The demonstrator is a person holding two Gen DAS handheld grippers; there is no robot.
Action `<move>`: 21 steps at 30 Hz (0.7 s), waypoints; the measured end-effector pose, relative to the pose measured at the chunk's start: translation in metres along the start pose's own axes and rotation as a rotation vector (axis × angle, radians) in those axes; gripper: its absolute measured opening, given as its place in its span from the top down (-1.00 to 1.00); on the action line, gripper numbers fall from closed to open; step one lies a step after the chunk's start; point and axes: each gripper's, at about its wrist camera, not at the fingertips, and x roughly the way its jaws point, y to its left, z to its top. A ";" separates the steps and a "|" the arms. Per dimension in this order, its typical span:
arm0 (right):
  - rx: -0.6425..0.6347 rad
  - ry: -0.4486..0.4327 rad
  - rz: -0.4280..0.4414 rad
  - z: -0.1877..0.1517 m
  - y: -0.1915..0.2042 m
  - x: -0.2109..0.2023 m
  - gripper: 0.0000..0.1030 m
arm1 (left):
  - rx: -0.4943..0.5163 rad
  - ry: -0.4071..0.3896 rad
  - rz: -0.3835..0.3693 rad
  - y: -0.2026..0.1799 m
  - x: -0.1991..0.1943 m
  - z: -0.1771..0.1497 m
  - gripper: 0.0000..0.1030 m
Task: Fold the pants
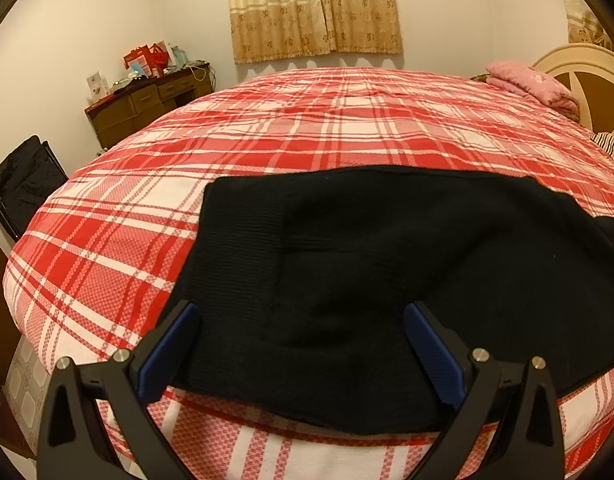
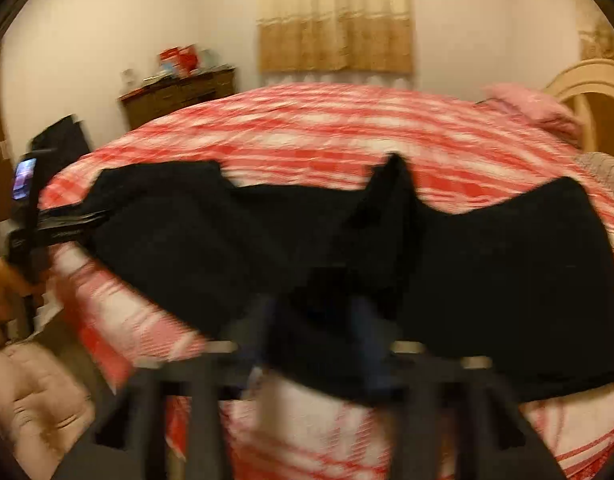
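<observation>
Near bed point(image 1: 347, 120) front edge: black pants point(image 1: 387, 260) spread; left gripper point(image 1: 303, 340) wide, right gripper point(image 2: 313, 320) parted, both empty.

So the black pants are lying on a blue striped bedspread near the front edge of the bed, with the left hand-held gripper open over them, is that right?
Not quite: the bedspread is red and white plaid, not blue striped, as the left wrist view shows clearly. The rest holds: the black pants lie near the front edge, and the left hand-held gripper is open over them.
</observation>
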 end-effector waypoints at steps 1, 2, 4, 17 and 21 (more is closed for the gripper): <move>-0.035 0.011 0.014 -0.001 0.008 -0.002 -0.47 | 0.000 0.000 0.000 0.000 0.000 0.000 -1.00; -0.064 0.018 0.026 -0.001 0.014 -0.005 -0.47 | 0.000 0.000 -0.001 0.000 0.000 0.000 -1.00; -0.062 -0.028 0.048 0.004 0.019 -0.018 -0.47 | 0.001 0.000 -0.003 0.000 0.000 0.000 -1.00; 0.110 0.036 -0.238 0.029 -0.023 0.044 -0.18 | 0.005 0.004 -0.008 0.001 -0.001 -0.001 -1.00; 0.001 0.038 -0.281 0.027 -0.014 0.042 -0.06 | 0.011 0.001 -0.014 0.002 -0.002 -0.001 -1.00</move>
